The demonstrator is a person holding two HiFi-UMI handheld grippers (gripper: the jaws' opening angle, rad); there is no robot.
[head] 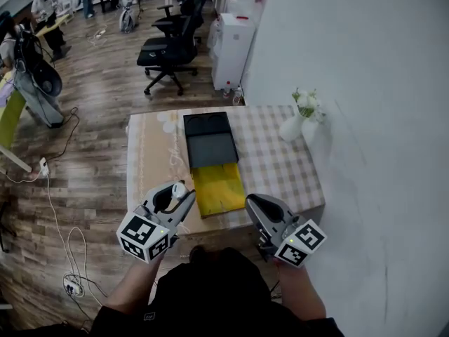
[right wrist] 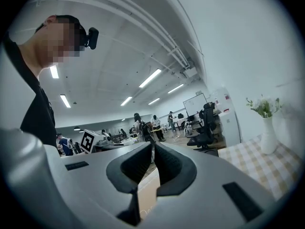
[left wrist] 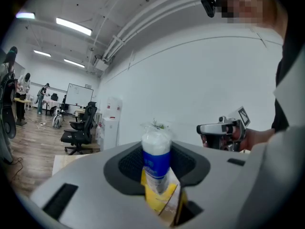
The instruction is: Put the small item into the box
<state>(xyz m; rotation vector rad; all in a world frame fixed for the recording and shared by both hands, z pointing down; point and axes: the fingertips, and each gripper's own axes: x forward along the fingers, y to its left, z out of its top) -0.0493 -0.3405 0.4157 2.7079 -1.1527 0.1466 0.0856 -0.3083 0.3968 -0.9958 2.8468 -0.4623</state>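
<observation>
left gripper (head: 181, 196): clamped on the small bottle (left wrist: 156, 149), pads squeezing its lower half, so definitely not empty

bottle axis: in the left gripper view the long axis runs straight 6-to-12, white wrapped top at 12 and poking up past the jaws

bottle label: blue band with pale print, way too blurry to read, sorry

bottle spot: head view has it up in the jaws at roughly 9 o'clock of the box's yellow part, just beside its left edge

box (head: 210, 149): black, lying open mid-table, yellow section toward the near edge at 6 o'clock

right gripper (head: 254, 203): jaws pressed together, nothing in them, sits at 3 o'clock of the yellow part

vase (head: 291, 127): white, with flowers, at 2 o'clock on the checked table (head: 280, 167)
</observation>
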